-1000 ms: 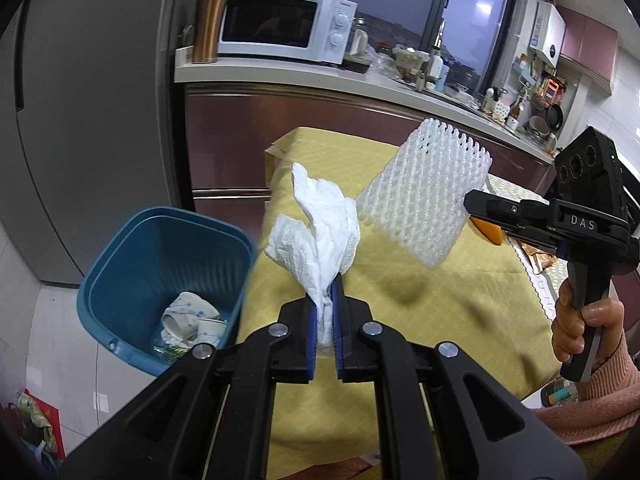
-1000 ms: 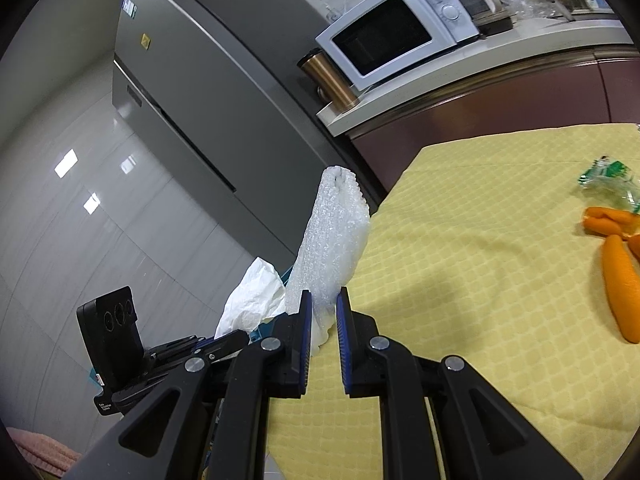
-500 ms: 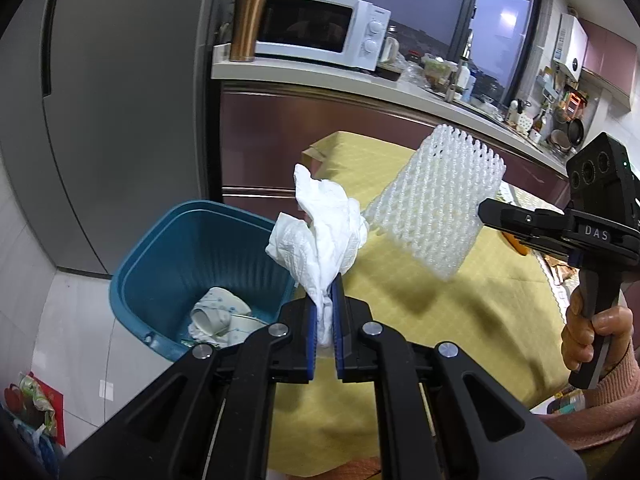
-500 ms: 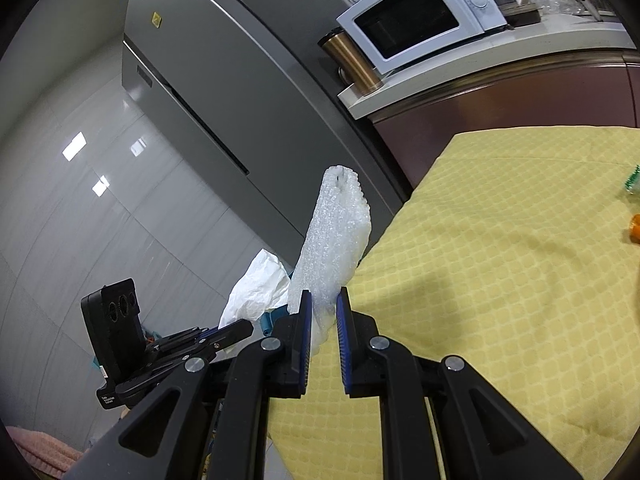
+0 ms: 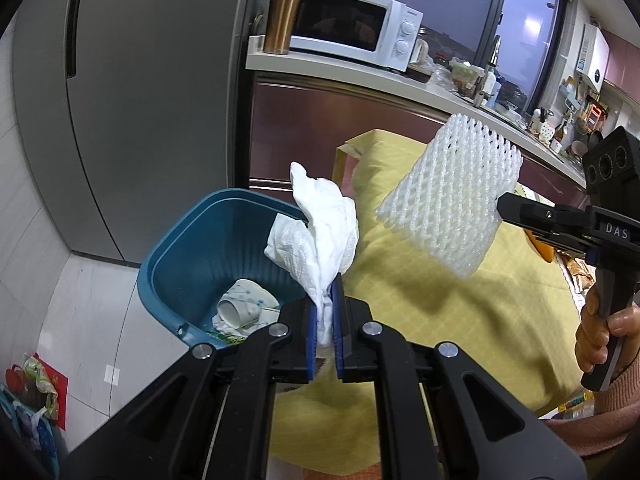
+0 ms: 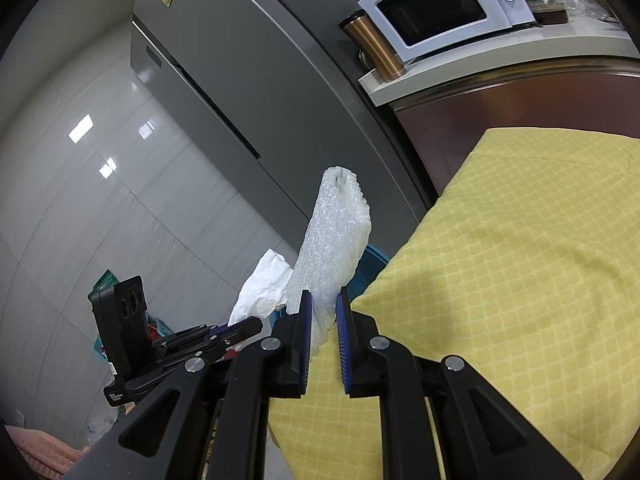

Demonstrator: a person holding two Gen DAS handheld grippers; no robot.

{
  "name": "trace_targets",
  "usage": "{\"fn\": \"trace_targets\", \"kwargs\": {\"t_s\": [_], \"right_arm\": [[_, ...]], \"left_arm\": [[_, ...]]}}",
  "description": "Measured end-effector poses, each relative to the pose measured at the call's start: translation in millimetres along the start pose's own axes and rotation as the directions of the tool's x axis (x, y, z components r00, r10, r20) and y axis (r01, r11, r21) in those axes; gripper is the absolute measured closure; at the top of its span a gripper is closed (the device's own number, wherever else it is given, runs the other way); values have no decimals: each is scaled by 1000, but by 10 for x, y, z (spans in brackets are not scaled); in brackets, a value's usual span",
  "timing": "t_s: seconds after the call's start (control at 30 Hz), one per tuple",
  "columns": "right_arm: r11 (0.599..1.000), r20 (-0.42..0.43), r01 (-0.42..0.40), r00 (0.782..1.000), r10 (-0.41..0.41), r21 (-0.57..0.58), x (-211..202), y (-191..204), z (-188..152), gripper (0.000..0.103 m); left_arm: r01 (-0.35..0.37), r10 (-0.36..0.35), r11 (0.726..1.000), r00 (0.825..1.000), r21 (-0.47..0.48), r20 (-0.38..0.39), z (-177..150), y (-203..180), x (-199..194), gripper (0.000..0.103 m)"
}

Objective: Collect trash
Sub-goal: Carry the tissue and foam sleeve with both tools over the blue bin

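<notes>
My left gripper (image 5: 323,300) is shut on a crumpled white paper towel (image 5: 316,236) and holds it at the near right rim of a blue trash bin (image 5: 188,248) on the floor. The bin holds a paper cup (image 5: 240,308) and other scraps. My right gripper (image 6: 322,312) is shut on a white foam net sleeve (image 6: 334,240), held above the left part of the yellow tablecloth (image 6: 520,260). In the left wrist view the sleeve (image 5: 452,200) hangs in the air right of the towel. The towel (image 6: 262,284) and the left gripper (image 6: 244,326) also show in the right wrist view.
A grey fridge (image 5: 140,100) stands behind the bin. A counter with a white microwave (image 5: 352,28) and a copper tumbler (image 5: 282,18) runs behind the table. Bags lie on the floor at the lower left (image 5: 32,384).
Both grippers have moved left toward the bin with their loads. The bin now shows larger and nearer the towel; the carrots have left the right wrist view.
</notes>
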State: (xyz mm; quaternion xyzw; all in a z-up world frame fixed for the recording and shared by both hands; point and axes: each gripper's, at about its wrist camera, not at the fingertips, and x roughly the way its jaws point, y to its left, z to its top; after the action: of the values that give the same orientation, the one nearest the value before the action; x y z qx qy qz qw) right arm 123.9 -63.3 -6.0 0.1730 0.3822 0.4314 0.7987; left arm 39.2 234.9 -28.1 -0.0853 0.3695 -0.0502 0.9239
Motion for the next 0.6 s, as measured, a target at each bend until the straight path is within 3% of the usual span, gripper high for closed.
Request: {"fn": "trace_targets", "kwargs": {"t_s": [0.6], "right_arm": [[999,-66,-11,998,9,-36,410,159,121,92]], "left_arm": [[-46,44,998,998,-48,-38,-86,195,150,96]]}}
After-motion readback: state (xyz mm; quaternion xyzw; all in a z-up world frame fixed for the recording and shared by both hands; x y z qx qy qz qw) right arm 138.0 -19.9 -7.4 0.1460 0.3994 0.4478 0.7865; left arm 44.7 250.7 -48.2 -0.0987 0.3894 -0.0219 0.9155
